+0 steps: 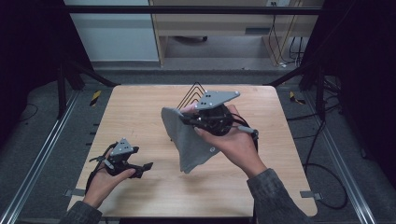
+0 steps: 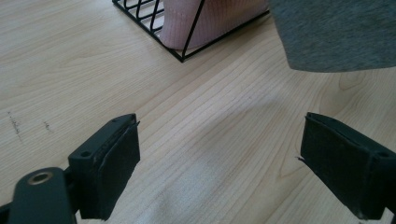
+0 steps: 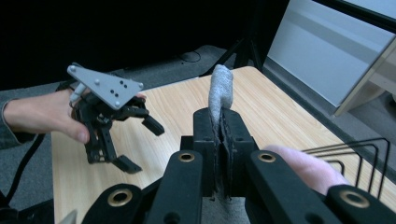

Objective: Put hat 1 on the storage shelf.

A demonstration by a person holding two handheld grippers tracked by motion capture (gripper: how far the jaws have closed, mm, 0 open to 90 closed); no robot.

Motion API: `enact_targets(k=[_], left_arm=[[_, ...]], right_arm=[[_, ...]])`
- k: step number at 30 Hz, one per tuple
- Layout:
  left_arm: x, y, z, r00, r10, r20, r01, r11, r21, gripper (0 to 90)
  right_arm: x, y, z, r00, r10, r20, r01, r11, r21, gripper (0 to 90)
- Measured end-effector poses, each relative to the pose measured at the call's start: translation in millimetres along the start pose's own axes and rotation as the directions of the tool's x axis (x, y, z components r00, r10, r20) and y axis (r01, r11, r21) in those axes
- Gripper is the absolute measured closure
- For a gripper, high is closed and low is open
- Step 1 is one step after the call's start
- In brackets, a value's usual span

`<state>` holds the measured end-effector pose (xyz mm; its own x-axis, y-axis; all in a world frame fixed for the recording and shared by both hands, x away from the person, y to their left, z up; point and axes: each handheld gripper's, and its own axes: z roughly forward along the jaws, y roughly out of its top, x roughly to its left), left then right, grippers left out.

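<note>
A grey cloth (image 1: 187, 140) hangs above the middle of the table, pinched at its top edge by my right gripper (image 1: 187, 119). In the right gripper view the jaws are pressed together on a fold of the grey cloth (image 3: 220, 88). A black wire rack (image 1: 190, 95) stands behind the cloth, with something pink (image 2: 205, 18) inside it. My left gripper (image 1: 145, 169) rests low at the front left of the table, open and holding nothing. In the left gripper view its pads (image 2: 119, 163) are wide apart over bare wood, and the grey cloth (image 2: 336, 32) hangs at the upper right.
The wooden table (image 1: 140, 116) has bare surface at the left and along the front. Metal rails (image 1: 42, 149) run along both sides on the floor. A wooden desk (image 1: 224, 28) with cables stands beyond the far edge.
</note>
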<state>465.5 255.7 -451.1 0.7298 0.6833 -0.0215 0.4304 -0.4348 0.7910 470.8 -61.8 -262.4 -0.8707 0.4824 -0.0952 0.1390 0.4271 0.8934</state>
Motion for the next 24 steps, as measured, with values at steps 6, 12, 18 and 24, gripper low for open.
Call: enact_targets(k=[6,12,18,24], left_arm=[[-1.7,0.9,1.6,1.0000,0.006,0.004,-0.006,1.0000,0.000,11.8],[-3.8,2.5,2.6,0.9999,0.011,0.011,-0.011,0.9999,-0.003,13.4],[-4.7,6.4,1.7,0.9996,0.014,0.025,-0.013,0.9996,-0.024,18.4],[-0.1,20.9,-3.1,0.9994,0.016,0.031,-0.014,0.9975,-0.069,22.4]], right_arm=[[2.2,8.3,10.6,0.9999,-0.008,-0.007,0.008,1.000,0.002,86.3],[4.1,17.0,17.9,0.9998,-0.010,-0.017,0.010,1.000,0.000,86.3],[8.6,24.4,23.3,0.9995,-0.022,-0.024,0.022,1.000,-0.005,86.2],[14.7,30.5,27.9,0.9988,-0.030,-0.039,0.030,1.000,-0.006,86.2]])
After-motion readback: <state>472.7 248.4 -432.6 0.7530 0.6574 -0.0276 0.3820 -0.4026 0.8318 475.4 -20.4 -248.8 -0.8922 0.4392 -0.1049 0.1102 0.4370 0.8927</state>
